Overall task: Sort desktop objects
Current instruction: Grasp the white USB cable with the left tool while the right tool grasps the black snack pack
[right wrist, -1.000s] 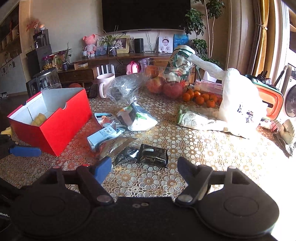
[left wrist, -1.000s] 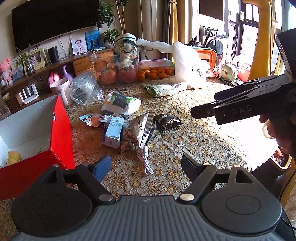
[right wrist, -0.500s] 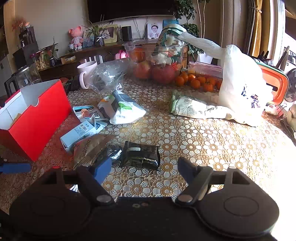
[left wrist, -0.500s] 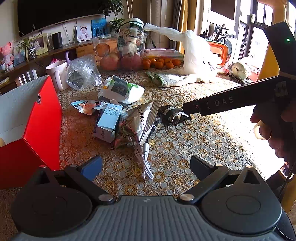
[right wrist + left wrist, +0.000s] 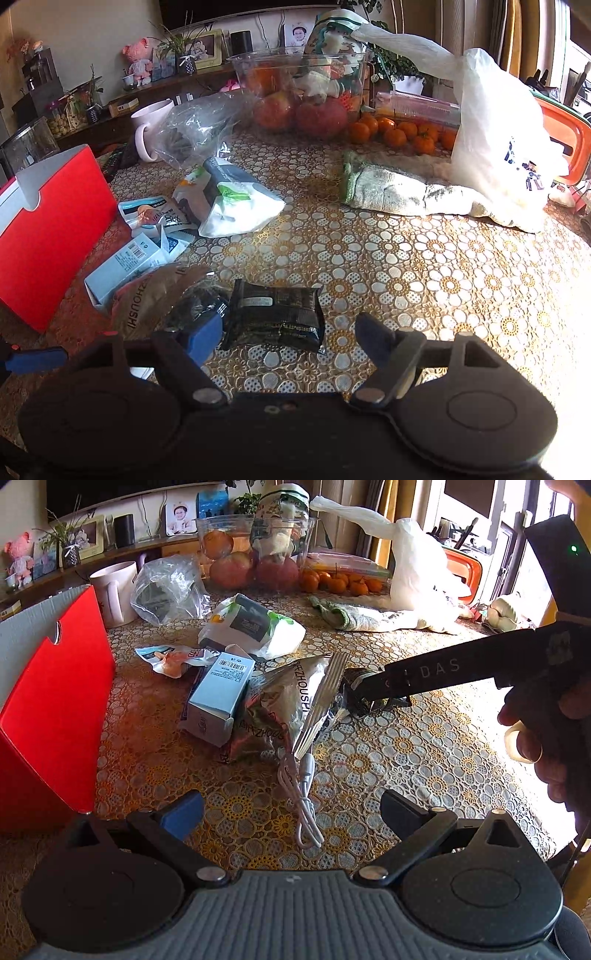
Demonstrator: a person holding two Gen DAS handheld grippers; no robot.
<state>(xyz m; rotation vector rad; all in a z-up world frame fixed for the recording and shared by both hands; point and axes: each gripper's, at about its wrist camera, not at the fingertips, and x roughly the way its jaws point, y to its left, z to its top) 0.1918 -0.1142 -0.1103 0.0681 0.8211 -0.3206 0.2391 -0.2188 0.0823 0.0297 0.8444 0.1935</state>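
Observation:
A black snack packet (image 5: 275, 315) lies flat on the lace tablecloth. My right gripper (image 5: 288, 332) is open, its jaws on either side of the packet's near edge. In the left wrist view the right gripper (image 5: 364, 692) comes in from the right and covers most of that packet (image 5: 364, 707). My left gripper (image 5: 291, 810) is open and empty above a white cable (image 5: 304, 794). A silver foil bag (image 5: 286, 705), a light blue box (image 5: 219, 694) and a red open box (image 5: 55, 701) lie to the left.
A white pouch (image 5: 251, 627), a small torn wrapper (image 5: 173, 657), a clear plastic bag (image 5: 166, 589) and a mug (image 5: 112, 590) lie further back. A glass bowl of fruit (image 5: 299, 88), tangerines (image 5: 399, 133), a cloth (image 5: 391, 190) and a white plastic bag (image 5: 495, 140) stand at the rear.
My right gripper has moved forward and down until its open jaws flank the black packet. My left gripper has moved closer to the cable and foil bag.

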